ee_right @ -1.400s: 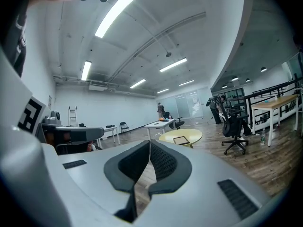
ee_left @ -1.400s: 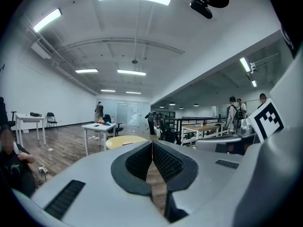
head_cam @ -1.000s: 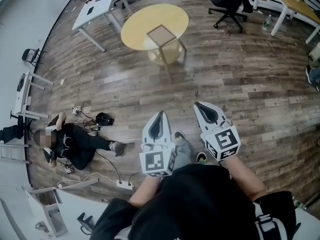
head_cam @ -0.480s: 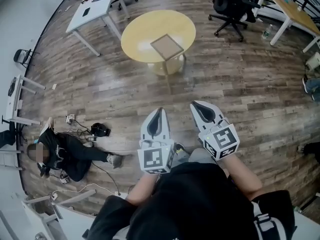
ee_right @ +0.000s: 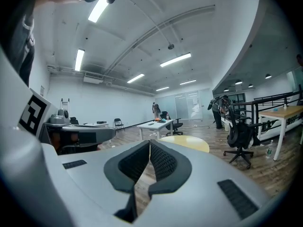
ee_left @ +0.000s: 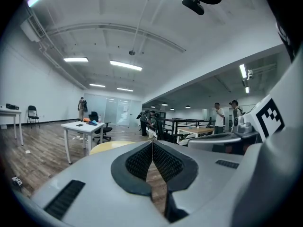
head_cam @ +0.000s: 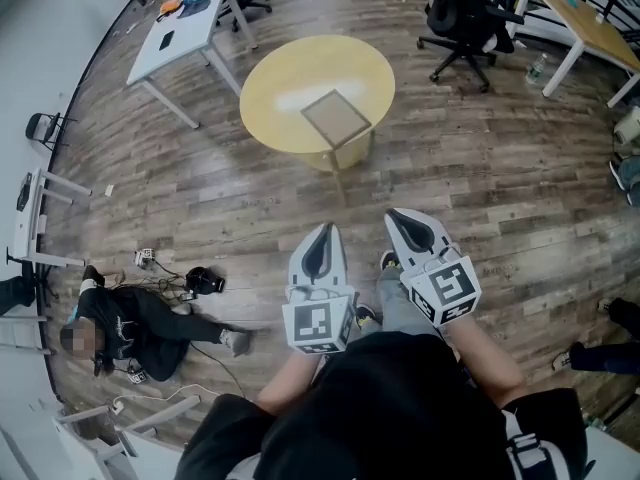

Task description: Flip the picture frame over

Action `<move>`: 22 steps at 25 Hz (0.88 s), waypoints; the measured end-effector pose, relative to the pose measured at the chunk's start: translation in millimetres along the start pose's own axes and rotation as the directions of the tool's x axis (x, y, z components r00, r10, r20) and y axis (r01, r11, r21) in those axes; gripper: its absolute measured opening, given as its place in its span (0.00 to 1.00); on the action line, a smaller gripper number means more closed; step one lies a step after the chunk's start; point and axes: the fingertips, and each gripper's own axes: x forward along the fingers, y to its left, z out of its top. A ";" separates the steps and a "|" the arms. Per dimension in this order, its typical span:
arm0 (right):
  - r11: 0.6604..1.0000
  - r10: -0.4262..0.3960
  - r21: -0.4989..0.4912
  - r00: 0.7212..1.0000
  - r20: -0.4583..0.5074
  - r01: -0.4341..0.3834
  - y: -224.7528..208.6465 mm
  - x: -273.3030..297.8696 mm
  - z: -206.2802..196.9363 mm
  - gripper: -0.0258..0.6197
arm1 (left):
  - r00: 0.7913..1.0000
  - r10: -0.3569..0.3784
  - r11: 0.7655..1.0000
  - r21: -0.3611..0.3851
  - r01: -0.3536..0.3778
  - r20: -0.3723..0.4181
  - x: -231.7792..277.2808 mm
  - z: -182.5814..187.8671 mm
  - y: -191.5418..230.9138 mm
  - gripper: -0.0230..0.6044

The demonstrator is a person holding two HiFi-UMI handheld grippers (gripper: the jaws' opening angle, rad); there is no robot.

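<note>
A picture frame [head_cam: 337, 116] with a brown face and pale border lies flat on a round yellow table [head_cam: 290, 78] far ahead in the head view. My left gripper [head_cam: 320, 234] and right gripper [head_cam: 403, 218] are held side by side over the wooden floor, well short of the table. Both point level toward it. Each has its jaws shut with nothing between them. The table's yellow top shows beyond the left gripper [ee_left: 152, 142] and the right gripper [ee_right: 150, 142] in their own views; the frame is not discernible there.
A white desk [head_cam: 182, 28] stands left of the round table, black office chairs [head_cam: 465, 13] to its right. A person [head_cam: 130, 323] sits on the floor at left among cables and a power strip. More people [ee_left: 218, 117] stand at the far desks.
Both grippers have been carried forward across the floor, and the round table with the frame now sits closer and lower in the head view. The jaws stayed shut.
</note>
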 end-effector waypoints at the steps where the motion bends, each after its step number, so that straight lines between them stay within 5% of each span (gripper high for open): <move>1: 1.000 -0.001 0.003 1.000 0.003 0.001 -9.9 7.9 0.8 0.07 | 1.000 0.002 1.000 0.004 -0.001 -0.001 11.5 0.6 2.0 0.07; 22: 0.996 0.082 0.039 0.997 0.012 -0.082 -187.0 152.2 29.8 0.07 | 0.993 0.102 0.994 0.046 -0.099 -0.059 219.8 22.4 28.0 0.07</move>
